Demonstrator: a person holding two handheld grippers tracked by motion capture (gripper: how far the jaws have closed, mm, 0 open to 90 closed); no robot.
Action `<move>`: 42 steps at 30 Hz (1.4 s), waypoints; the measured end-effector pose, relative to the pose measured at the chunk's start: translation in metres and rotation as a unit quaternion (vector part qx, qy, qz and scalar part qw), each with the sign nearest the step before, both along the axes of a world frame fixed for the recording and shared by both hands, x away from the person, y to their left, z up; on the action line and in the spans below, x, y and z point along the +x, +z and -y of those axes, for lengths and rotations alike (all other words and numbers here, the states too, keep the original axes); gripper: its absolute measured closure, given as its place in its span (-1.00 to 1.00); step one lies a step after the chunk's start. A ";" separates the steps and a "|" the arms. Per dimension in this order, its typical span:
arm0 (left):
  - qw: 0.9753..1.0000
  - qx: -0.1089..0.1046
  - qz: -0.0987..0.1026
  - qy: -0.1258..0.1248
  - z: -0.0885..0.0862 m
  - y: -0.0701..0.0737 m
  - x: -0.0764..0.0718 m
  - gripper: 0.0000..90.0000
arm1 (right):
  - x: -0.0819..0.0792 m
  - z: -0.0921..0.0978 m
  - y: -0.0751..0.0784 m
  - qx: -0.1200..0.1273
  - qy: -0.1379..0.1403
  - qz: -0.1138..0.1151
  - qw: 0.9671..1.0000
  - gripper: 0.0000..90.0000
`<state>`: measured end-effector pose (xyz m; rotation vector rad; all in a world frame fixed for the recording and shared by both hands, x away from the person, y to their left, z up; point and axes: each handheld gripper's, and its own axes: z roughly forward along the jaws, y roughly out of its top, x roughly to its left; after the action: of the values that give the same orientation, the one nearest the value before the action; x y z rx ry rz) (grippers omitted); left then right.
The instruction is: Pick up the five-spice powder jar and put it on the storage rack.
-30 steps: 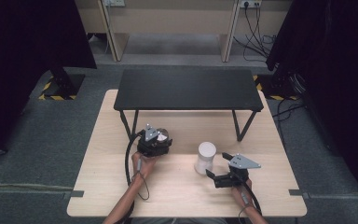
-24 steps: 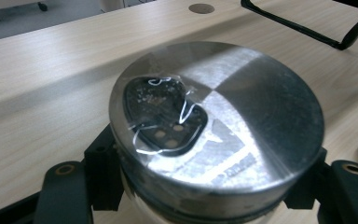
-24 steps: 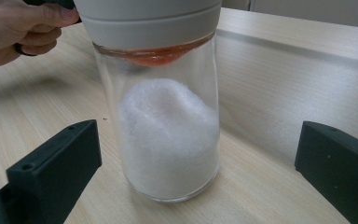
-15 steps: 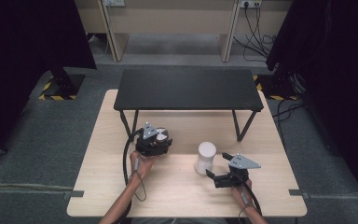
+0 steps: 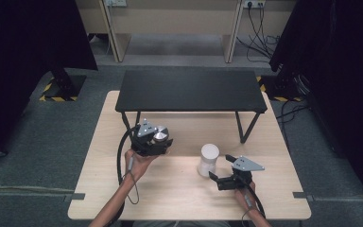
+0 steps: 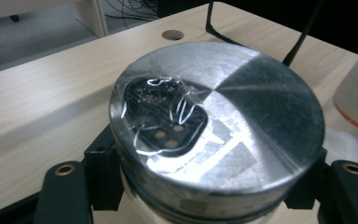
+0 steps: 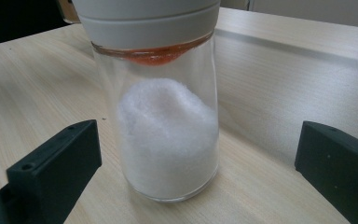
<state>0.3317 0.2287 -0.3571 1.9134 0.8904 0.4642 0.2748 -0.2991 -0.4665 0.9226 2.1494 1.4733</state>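
A jar with a brushed metal lid (image 6: 216,126) sits between the black jaws of my left gripper (image 6: 205,177), which is shut on it just below the lid. In the high view that gripper (image 5: 157,142) and the metal lid (image 5: 160,135) are left of the table's middle. I cannot tell whether the jar's base touches the table. A glass jar of white powder (image 7: 168,135) with a white lid stands upright on the wood. My right gripper (image 7: 196,144) is open, one jaw on either side and clear of the glass. From above, the white-lidded jar (image 5: 208,160) is just left of the right gripper (image 5: 220,178).
A low black metal-legged shelf (image 5: 191,90) stands across the far half of the light wooden table (image 5: 170,198). A cable hole (image 6: 172,34) is set in the tabletop. Grey carpet and dark curtains surround the table.
My left gripper has drifted slightly left with the metal-lidded jar in it. The right gripper and the white-lidded jar have not visibly moved.
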 end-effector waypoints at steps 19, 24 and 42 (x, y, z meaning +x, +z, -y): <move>1.000 -0.005 -0.002 -0.024 -0.002 0.048 0.006 -0.32 | 0.000 0.000 0.000 0.000 0.000 0.001 1.000 -0.99; 1.000 -0.006 0.000 -0.022 -0.006 0.057 0.005 -0.32 | 0.000 0.000 0.000 -0.001 0.000 0.001 1.000 -0.99; 1.000 -0.003 0.012 0.005 -0.012 0.109 0.009 -0.32 | 0.000 -0.001 0.000 -0.003 0.001 0.002 1.000 -0.99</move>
<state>0.3404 0.2409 -0.2483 1.8939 0.8858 0.4887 0.2745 -0.2985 -0.4664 0.9143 2.1505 1.4674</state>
